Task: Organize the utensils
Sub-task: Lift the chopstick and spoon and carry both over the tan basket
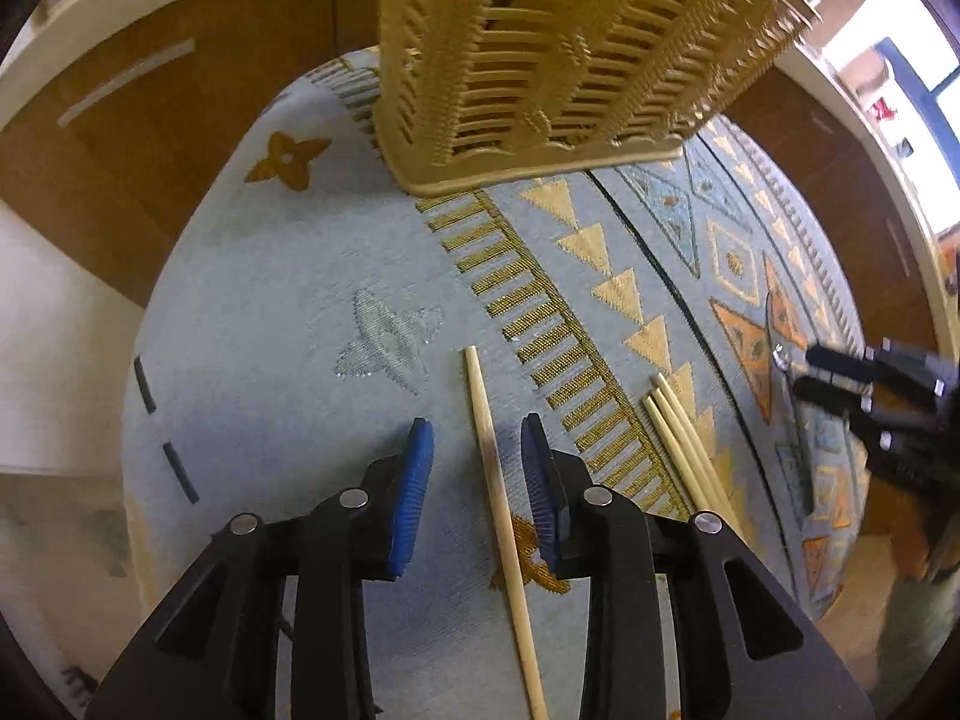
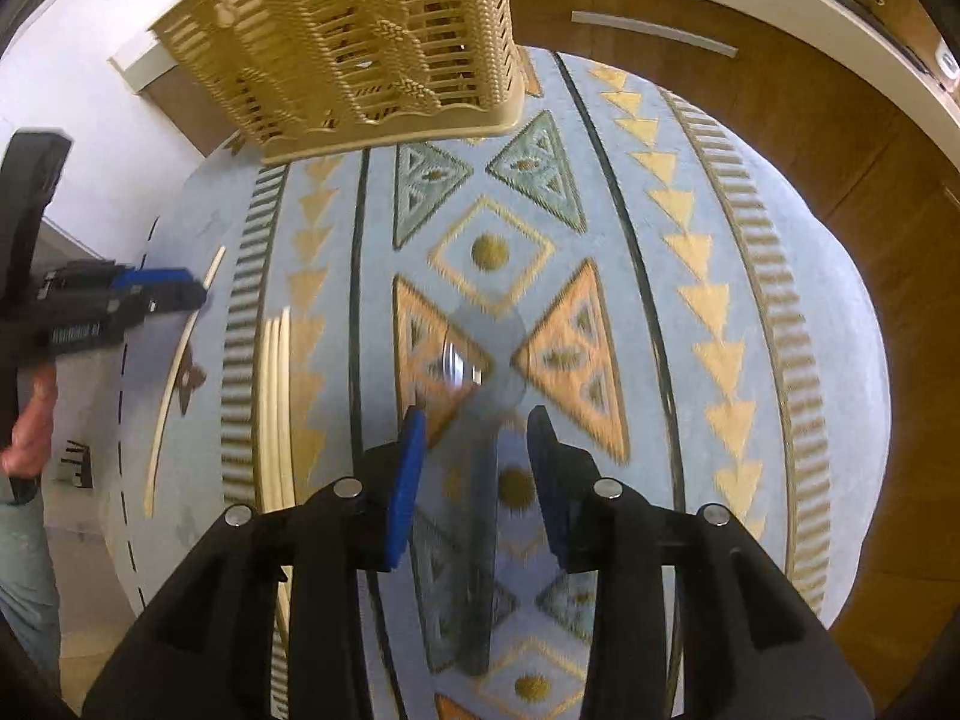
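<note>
A tan woven utensil basket (image 1: 558, 60) stands at the far side of a patterned blue cloth (image 1: 288, 276); it also shows in the right wrist view (image 2: 360, 42). My left gripper (image 1: 477, 438) is open, its jaws on either side of a single wooden chopstick (image 1: 498, 492) lying on the cloth. Three more chopsticks (image 1: 684, 438) lie together to its right. My right gripper (image 2: 477, 426) is open over a grey, blurred spoon-like utensil (image 2: 480, 480) that lies between its jaws; the same utensil shows in the left wrist view (image 1: 792, 420).
The cloth covers a round table (image 2: 840, 330) with brown wooden cabinets (image 1: 150, 150) behind it. A white wall is at the left. The left gripper and the hand that holds it show at the left of the right wrist view (image 2: 120, 300).
</note>
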{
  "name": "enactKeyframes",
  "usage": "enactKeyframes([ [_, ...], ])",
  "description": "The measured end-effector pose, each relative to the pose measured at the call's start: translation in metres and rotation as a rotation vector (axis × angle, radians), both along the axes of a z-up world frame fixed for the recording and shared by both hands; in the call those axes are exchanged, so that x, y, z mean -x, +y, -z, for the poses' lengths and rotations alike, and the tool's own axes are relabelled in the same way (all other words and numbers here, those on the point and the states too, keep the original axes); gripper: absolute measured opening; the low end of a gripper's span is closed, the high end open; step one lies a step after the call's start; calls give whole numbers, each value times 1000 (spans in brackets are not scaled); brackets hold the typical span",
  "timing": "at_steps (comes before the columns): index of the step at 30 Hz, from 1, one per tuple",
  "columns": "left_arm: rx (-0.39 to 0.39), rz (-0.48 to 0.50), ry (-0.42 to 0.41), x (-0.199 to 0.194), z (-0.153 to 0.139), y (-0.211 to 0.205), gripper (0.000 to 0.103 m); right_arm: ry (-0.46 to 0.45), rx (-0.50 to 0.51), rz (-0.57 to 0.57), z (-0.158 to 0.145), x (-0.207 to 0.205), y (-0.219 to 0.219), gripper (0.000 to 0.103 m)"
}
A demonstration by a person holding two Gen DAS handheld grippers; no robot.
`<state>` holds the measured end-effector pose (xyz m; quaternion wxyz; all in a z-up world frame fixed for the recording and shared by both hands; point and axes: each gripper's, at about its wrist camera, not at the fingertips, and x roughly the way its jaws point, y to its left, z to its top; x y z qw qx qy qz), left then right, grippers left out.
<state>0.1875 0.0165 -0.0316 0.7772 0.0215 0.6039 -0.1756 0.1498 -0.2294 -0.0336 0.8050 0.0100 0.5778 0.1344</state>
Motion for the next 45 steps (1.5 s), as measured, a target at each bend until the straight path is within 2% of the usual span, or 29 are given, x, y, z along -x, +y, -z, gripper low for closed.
enactKeyframes([
  [8, -36, 43, 11, -2, -2, -5, 28, 24, 56, -17, 9, -26, 17, 38],
  [17, -131, 88, -15, 6, 0, -26, 28, 43, 78, -32, 9, -28, 27, 38],
  [18, -136, 87, -15, 6, 0, -26, 26, 43, 75, -28, 10, -27, 26, 37],
  [19, -157, 79, -21, 6, 0, -26, 15, 40, 79, -27, 9, -27, 23, 29],
  [21, -190, 69, -41, 7, 0, -26, 7, 34, 77, -37, 8, -27, 19, 29],
  [24, -146, 36, -49, 8, 0, -20, 4, -1, 82, -50, 4, -19, 14, 29],
  [27, -37, -1, -82, 14, -7, -6, 3, -69, 77, -56, -11, -4, 10, 29],
  [33, 142, -90, -298, 42, -59, 17, 3, -273, -6, -83, -56, 33, 4, 29],
  [37, 248, -135, -488, 65, -105, 24, 3, -449, -66, -79, -83, 61, 3, 29],
  [39, 268, -156, -563, 68, -119, 13, 3, -510, -93, -74, -95, 66, 2, 29],
  [43, 285, -208, -768, 76, -164, 8, 3, -619, -146, -67, -128, 61, 5, 29],
  [45, 297, -218, -835, 77, -181, 7, 3, -661, -170, -64, -141, 56, 5, 29],
])
